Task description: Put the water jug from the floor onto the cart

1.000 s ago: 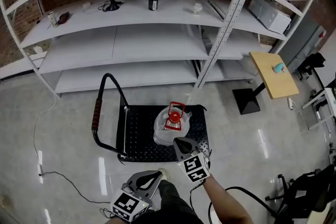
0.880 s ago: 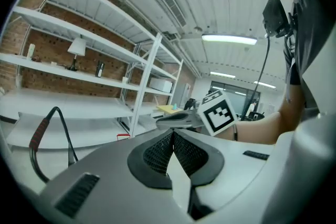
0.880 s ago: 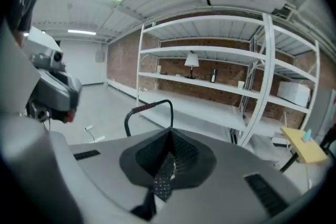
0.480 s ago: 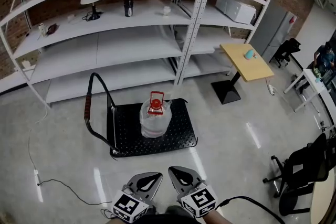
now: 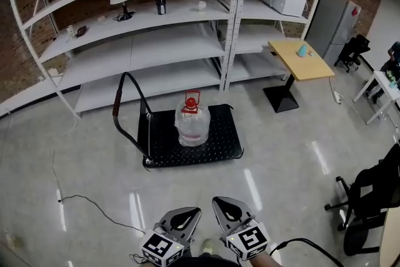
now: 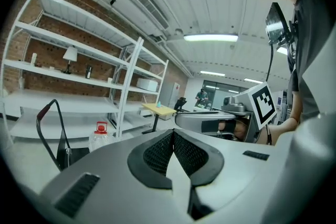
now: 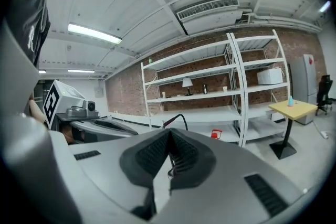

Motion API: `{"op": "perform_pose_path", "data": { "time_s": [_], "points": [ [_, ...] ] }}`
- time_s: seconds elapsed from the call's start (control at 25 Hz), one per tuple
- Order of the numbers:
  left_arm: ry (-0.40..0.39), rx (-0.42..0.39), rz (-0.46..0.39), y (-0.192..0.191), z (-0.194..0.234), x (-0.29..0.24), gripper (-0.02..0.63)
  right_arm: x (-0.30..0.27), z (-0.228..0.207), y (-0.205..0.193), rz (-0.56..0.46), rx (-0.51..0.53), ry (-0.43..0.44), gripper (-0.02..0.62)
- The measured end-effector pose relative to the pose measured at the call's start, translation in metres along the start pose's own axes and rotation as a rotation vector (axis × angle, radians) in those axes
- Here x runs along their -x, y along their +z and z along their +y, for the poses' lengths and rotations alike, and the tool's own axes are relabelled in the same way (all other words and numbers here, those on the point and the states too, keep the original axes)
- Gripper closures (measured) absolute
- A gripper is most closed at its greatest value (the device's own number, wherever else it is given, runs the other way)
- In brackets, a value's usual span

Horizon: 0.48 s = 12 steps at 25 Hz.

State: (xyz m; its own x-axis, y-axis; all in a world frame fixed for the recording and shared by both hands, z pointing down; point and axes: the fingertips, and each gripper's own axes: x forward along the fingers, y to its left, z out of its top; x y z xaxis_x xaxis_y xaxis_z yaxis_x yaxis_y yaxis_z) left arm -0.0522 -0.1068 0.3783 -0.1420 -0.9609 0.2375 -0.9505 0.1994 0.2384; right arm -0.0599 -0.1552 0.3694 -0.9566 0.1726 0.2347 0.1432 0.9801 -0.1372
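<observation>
Water jug [image 5: 192, 127] stands upright on the black cart [image 5: 222, 142], well apart from and straight ahead of the left tongs [image 5: 196, 212] and right tongs [image 5: 217, 202], the 2 side by side and clenched on nothing, the left lined up slightly nearer.

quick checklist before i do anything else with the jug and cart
1. Water jug on the cart: upright on the deck, ok.
2. Jug away from the deck's edges: near the middle, ok.
3. Left gripper free: jaws shut, nothing between them, ok.
4. Right gripper free: jaws shut, nothing between them, ok.
5. Cable away from the cart: on the floor to its left, apart from it, ok.
6. Red cap tight: cannot tell.
</observation>
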Motion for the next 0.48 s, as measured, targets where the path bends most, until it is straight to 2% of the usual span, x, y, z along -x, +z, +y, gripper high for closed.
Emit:
{"op": "perform_pose_path", "data": {
  "time_s": [0.24, 0.48],
  "points": [
    [-0.002, -0.029, -0.011, 0.01, -0.05, 0.021, 0.603, 0.049, 0.023, 0.01, -0.05, -0.013, 0.002, 0.595],
    [-0.019, -0.032, -0.05, 0.026, -0.078, 0.023, 0.603, 0.079, 0.026, 0.028, -0.062, 0.043, -0.013, 0.595]
  ]
}}
